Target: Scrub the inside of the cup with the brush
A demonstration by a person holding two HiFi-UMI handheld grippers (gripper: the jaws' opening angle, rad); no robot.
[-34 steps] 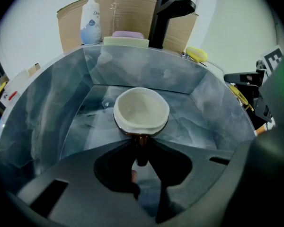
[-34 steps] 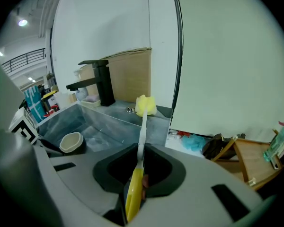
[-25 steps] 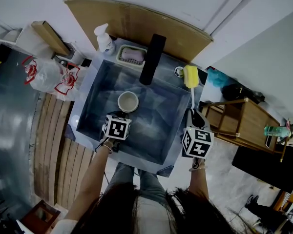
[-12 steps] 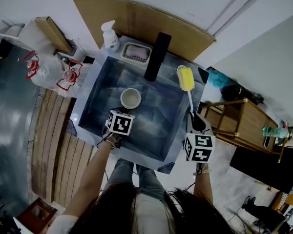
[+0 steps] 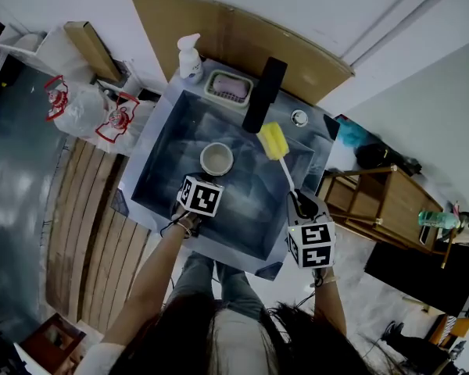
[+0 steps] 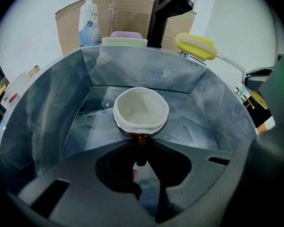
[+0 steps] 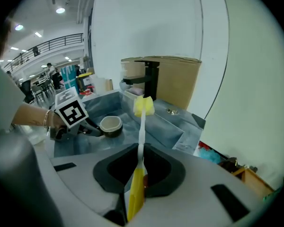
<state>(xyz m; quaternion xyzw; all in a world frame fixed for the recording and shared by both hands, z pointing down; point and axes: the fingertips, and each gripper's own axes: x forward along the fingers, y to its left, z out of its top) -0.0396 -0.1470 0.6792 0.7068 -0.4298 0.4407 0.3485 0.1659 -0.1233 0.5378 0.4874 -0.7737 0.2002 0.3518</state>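
Since the earlier frame, the brush has swung in from the right rim of the sink. Its yellow head now hangs over the basin, just below the black tap and just right of the cup. The right claw, lower right of centre in the head view, has shifted left with it and is clamped narrowly on the brush's thin handle, with the head pointing up and away toward the tap. The left claw, just below the cup near the middle of the frame, has just been closing its jaws. They now pinch the cup's brown handle. The cup is white inside and sits upright with its mouth open upward, in the upper left part of the basin. The brush head is near the cup but not touching it. A soap bottle and a soap dish stand on the sink's far rim, upper centre, in front of a sheet of cardboard.
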